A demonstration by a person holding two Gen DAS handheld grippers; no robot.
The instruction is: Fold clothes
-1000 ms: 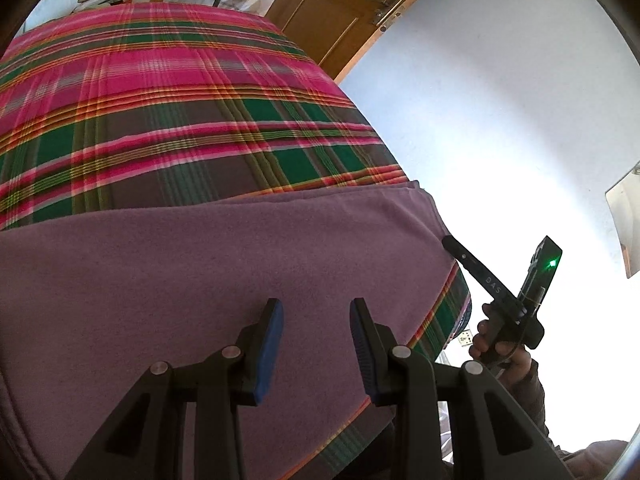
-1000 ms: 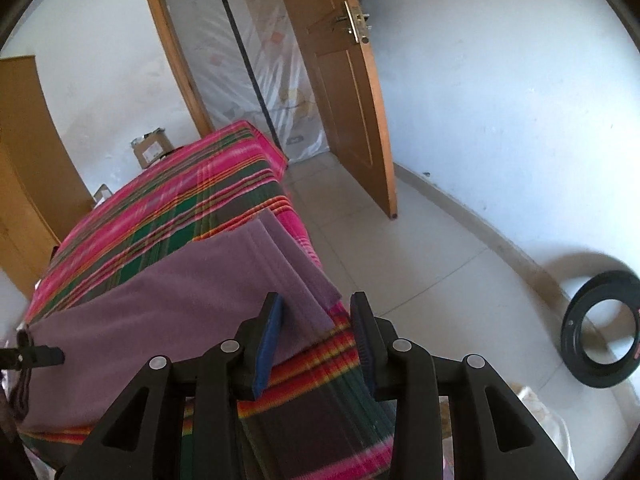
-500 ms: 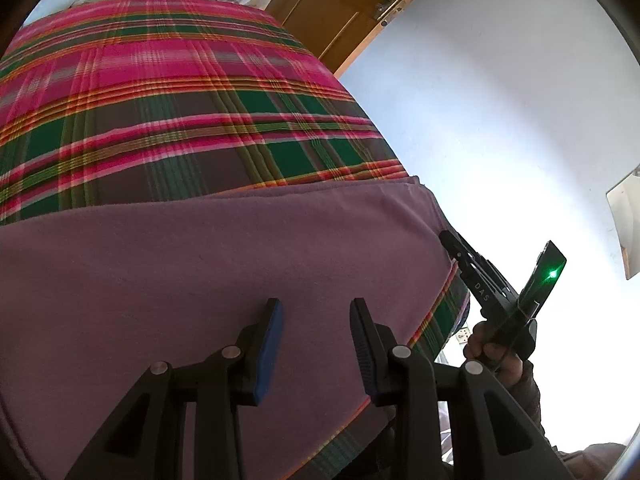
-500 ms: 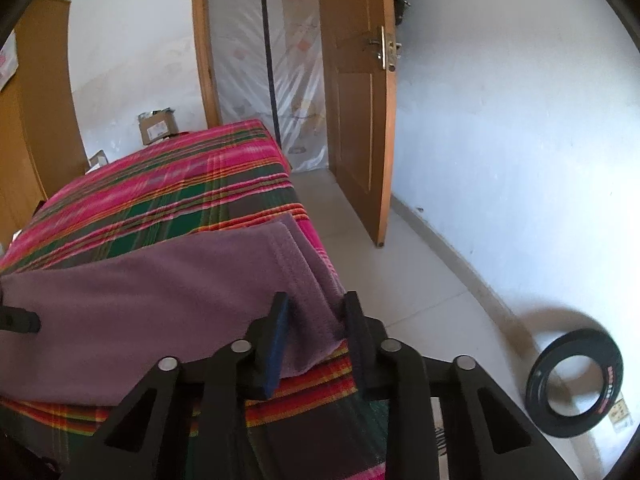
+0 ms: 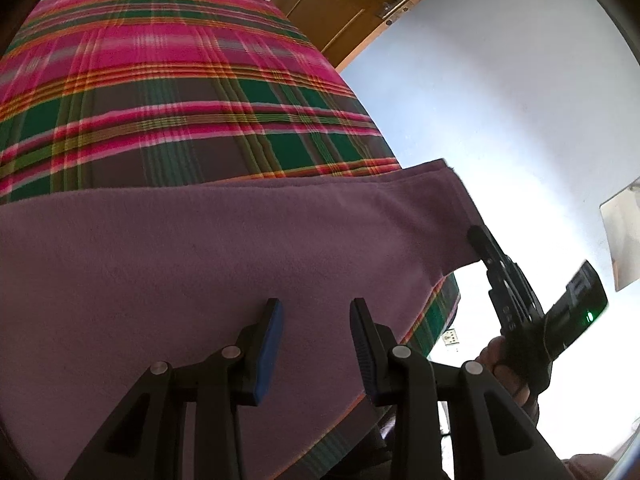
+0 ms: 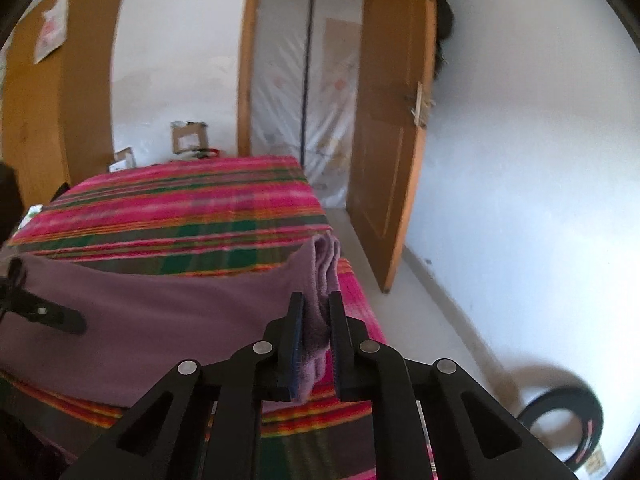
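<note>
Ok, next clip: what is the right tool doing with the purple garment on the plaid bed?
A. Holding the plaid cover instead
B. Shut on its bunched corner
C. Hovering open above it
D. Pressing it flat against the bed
B: in the right wrist view the right tool has both fingers clamped on a bunched corner of the purple garment.
</note>
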